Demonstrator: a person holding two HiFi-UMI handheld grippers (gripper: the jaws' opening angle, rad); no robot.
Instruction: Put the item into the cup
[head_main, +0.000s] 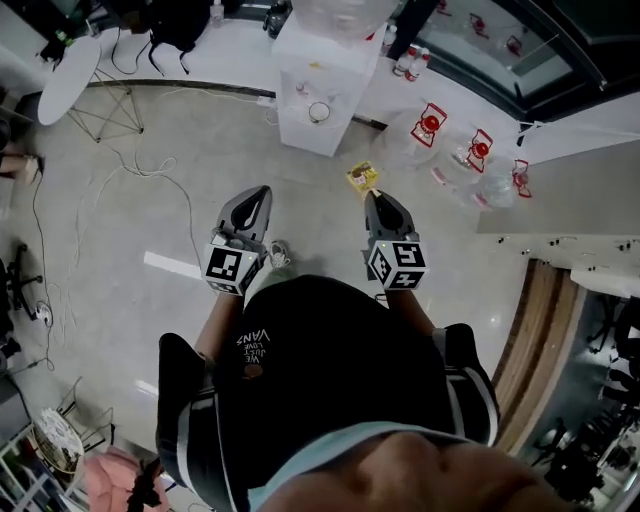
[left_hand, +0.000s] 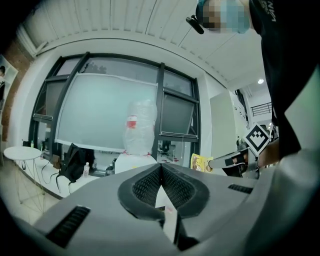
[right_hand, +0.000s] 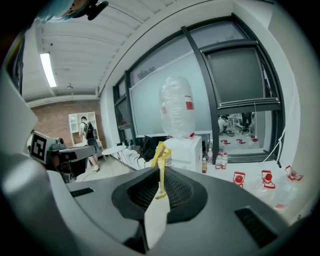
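between right gripper (right_hand: 161, 171) jaws, yellow packet (right_hand: 161, 154) upright

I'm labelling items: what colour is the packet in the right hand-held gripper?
Yellow; the packet shows best in the left gripper view.

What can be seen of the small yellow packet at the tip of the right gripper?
The yellow packet is small, flat and roughly square, with darker print on its face. It looks like thin, crinkly plastic. The right gripper is shut on one edge of it, so most of it sticks out past the tips. In the right gripper view it shows edge-on, upright and slightly creased. It is held in the air, and nothing but the jaws touches it.
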